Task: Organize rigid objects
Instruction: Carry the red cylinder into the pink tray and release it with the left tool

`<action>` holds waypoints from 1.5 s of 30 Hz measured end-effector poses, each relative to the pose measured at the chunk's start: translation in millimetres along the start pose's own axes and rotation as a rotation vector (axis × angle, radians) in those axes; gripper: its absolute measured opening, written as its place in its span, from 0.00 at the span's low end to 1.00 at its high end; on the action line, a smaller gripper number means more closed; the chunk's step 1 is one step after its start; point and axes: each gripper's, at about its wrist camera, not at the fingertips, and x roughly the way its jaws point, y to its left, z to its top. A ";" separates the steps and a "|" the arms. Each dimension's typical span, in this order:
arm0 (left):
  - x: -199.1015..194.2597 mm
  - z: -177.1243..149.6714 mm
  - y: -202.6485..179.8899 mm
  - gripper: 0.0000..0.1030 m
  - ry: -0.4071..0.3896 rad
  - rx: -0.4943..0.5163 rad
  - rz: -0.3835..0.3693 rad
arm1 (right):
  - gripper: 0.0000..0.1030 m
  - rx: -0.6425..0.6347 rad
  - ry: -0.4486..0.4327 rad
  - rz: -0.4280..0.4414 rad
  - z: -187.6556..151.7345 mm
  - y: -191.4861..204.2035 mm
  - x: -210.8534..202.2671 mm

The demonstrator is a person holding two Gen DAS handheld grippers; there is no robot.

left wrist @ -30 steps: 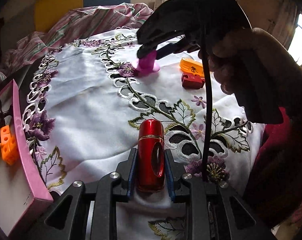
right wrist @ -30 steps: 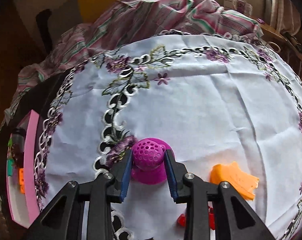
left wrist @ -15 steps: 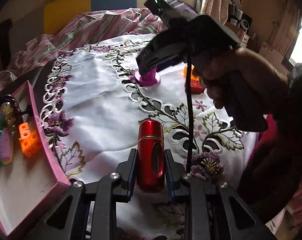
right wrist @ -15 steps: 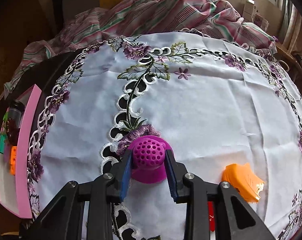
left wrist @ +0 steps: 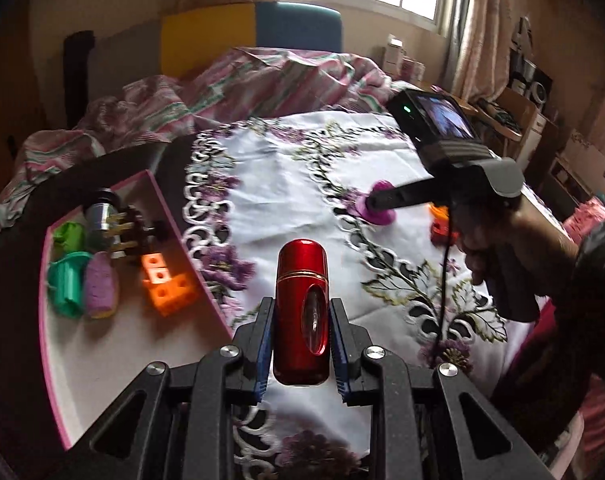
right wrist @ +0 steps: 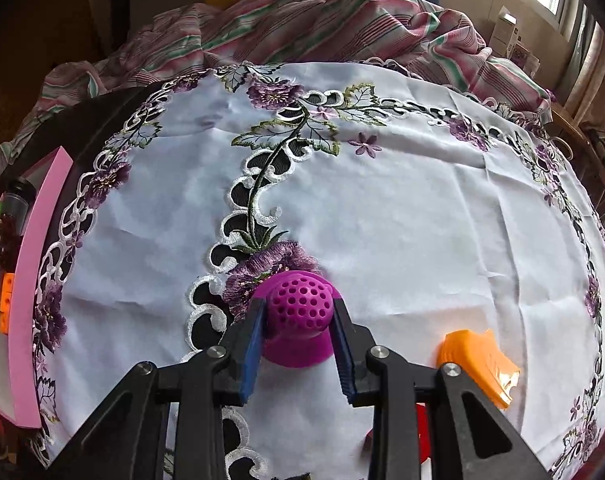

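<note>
The red cylinder (left wrist: 301,312) — glossy, with a gold band near its rounded top and an oval window down its side — stands upright between the blue pads of the left gripper (left wrist: 301,320), which is clamped tight on its lower body. It is held clear above the embroidered white tablecloth (left wrist: 286,168), close to the near corner of the pink-edged tray (left wrist: 190,236).

Inside that tray lie an orange block with holes (left wrist: 164,284), a green ribbed piece (left wrist: 64,288) with a lilac oval piece (left wrist: 100,288) touching it, and further back a dark gadget with brass prongs (left wrist: 122,228).

Across the cloth, the right gripper (right wrist: 298,316) is pinched on the perforated dome of a magenta knob (right wrist: 298,308), whose wide base sits on the cloth at the edge of a purple embroidered flower (right wrist: 262,264). A person's hand (left wrist: 514,240) grips the handle of that tool, a small lit screen (left wrist: 446,116) on its back.

Just right of the knob lies an orange wedge-shaped piece (right wrist: 478,364), and a red piece (right wrist: 420,432) shows partly behind the right gripper's arm. Beyond the table, a striped pink and green blanket (right wrist: 302,20) is bunched up.
</note>
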 end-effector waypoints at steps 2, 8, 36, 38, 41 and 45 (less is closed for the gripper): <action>-6.8 0.0 7.8 0.25 -0.009 -0.024 0.017 | 0.30 0.000 0.000 0.000 0.0 0.0 -0.1; -17.6 -0.6 27.6 0.25 -0.027 -0.070 0.064 | 0.30 -0.010 -0.002 -0.007 -0.4 2.0 0.2; -12.0 -44.1 181.4 0.25 0.073 -0.462 0.142 | 0.30 -0.019 0.000 -0.012 -0.6 3.3 -0.7; -6.9 -44.7 190.6 0.25 0.082 -0.482 0.166 | 0.30 -0.017 0.000 -0.011 -0.3 3.0 -0.6; 2.2 -45.6 203.9 0.25 0.093 -0.528 0.182 | 0.30 -0.020 0.001 -0.013 -0.6 4.1 -0.6; 12.4 -41.5 208.8 0.26 0.095 -0.531 0.234 | 0.30 -0.017 0.003 -0.009 -0.9 3.9 -0.4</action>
